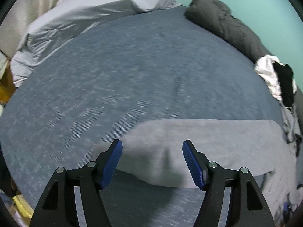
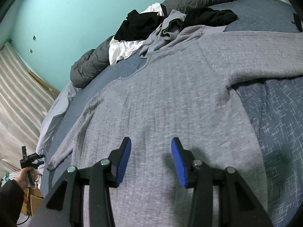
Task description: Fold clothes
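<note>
Both grippers, left (image 1: 152, 147) and right (image 2: 151, 145), hang spread and empty over the sweater (image 2: 170, 94), laid flat mid-bed (image 1: 113, 66) for folding.

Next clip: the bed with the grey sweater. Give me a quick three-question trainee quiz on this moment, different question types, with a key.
1. True or false: the right tongs grip the grey sweater.
2. What lies between the sweater and the teal wall? A) a heap of clothes B) a laundry basket C) a chair
3. Fill in: the sweater lies spread on the ____ bedspread.

Key: 1 false, both tongs, including the left tongs, stand open and empty; 2 A; 3 blue.
</note>
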